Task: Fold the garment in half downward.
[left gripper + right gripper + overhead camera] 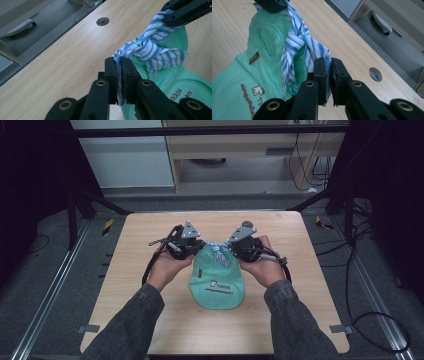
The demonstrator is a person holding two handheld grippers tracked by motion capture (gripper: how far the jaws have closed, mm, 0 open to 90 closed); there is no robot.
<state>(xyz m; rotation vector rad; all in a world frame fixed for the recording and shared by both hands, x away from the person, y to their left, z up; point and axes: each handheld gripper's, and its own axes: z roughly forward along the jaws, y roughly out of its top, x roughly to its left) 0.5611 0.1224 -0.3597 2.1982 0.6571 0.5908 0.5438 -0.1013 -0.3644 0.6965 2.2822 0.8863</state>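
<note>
A mint-green mesh bag [218, 282] with dark printed lettering lies in the middle of the wooden table [140, 232]. Its top is tied with a blue-and-white striped cloth strip [218, 251] knotted between the two grippers. My left gripper [119, 65] is shut on one end of the striped strip [150, 51], just left of the knot. My right gripper [328, 65] is shut on the other end of the strip [294, 42]. In the high view both grippers [186, 242] [246, 242] sit at the bag's far end, one on each side.
A round cable hole [102, 21] lies in the table's far edge, seen again in the right gripper view [375, 74]. Beyond the table are grey floor, a cabinet [235, 150] and cables. A black frame stands around the table.
</note>
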